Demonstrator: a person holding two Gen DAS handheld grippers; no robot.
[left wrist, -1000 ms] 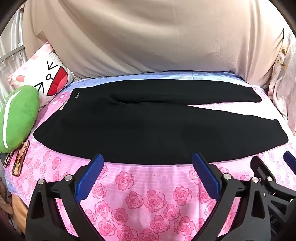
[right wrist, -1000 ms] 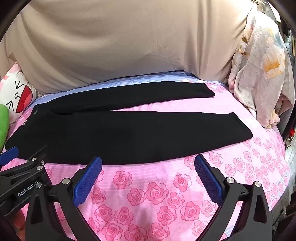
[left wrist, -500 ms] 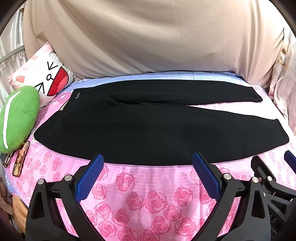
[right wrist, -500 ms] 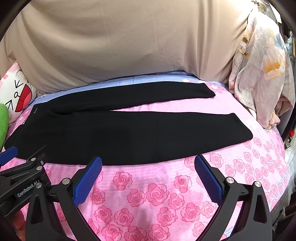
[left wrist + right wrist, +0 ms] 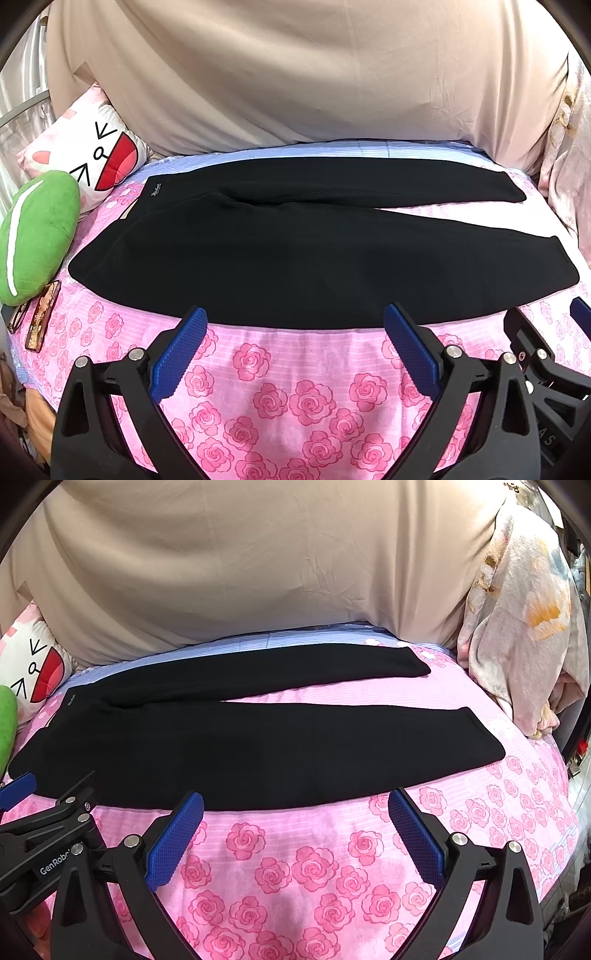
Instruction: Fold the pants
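Observation:
Black pants (image 5: 280,254) lie flat on a pink rose-print bedsheet (image 5: 310,391), waistband at the left, both legs spread apart toward the right. They also show in the right wrist view (image 5: 266,746). My left gripper (image 5: 295,321) is open and empty, just short of the pants' near edge. My right gripper (image 5: 295,805) is open and empty, also at the near edge. The right gripper shows at the lower right of the left wrist view (image 5: 546,369); the left gripper shows at the lower left of the right wrist view (image 5: 48,827).
A beige sheet (image 5: 314,81) hangs behind the bed. A cartoon-face pillow (image 5: 88,162) and a green cushion (image 5: 33,236) lie at the left, with small cards (image 5: 42,317) by the bed edge. A floral blanket (image 5: 517,627) is piled at the right.
Both grippers have shifted very slightly; the pants have not moved.

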